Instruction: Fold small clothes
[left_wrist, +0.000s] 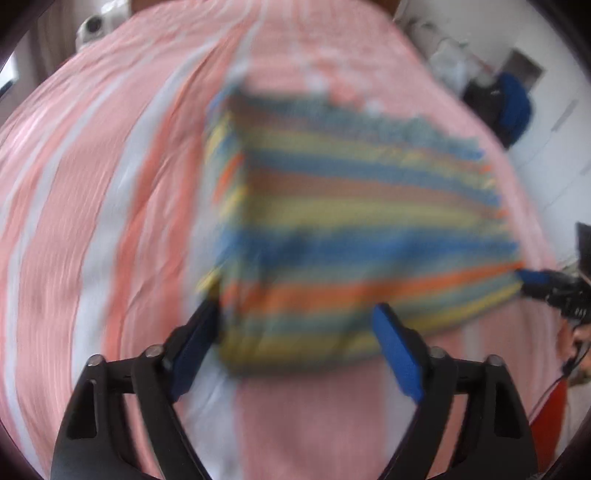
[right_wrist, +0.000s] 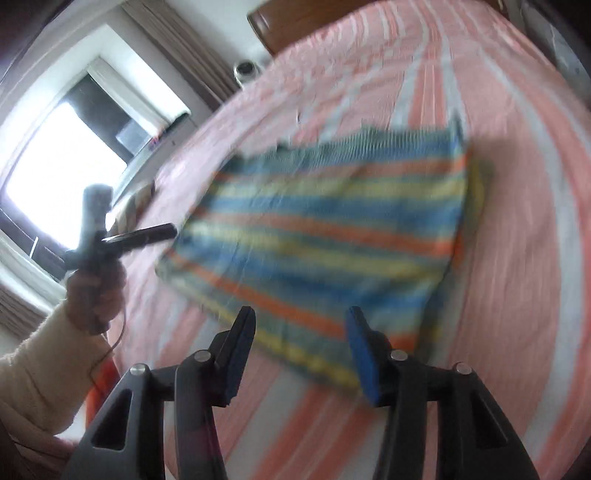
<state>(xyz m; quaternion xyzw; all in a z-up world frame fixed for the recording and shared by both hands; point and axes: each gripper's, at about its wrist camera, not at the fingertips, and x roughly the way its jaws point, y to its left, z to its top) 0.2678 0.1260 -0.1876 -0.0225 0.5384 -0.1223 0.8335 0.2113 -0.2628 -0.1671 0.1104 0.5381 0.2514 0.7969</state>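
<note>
A striped cloth (left_wrist: 343, 229) lies on the pink-striped bed (left_wrist: 92, 206) by a window (right_wrist: 55, 166), blurred; left gripper (left_wrist: 299, 325) and right gripper (right_wrist: 301, 325) gape empty.

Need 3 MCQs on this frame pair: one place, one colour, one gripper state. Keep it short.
1. Where does the striped garment lie?
A. On the pink and white striped bedspread
B. On a wooden floor
C. Over a chair back

2. What colour are the pads on the gripper fingers?
A. Red
B. Blue
C. White

3. How does the left gripper stand?
A. Shut on the garment
B. Open, jaws apart above the garment's near edge
C. Shut on nothing

Answers:
1 A: both wrist views show the garment flat on the bedspread.
2 B: blue pads line the black fingers in both views.
3 B: the left wrist view shows a wide gap between the jaws and nothing pinched.

The right gripper stands open too.
</note>
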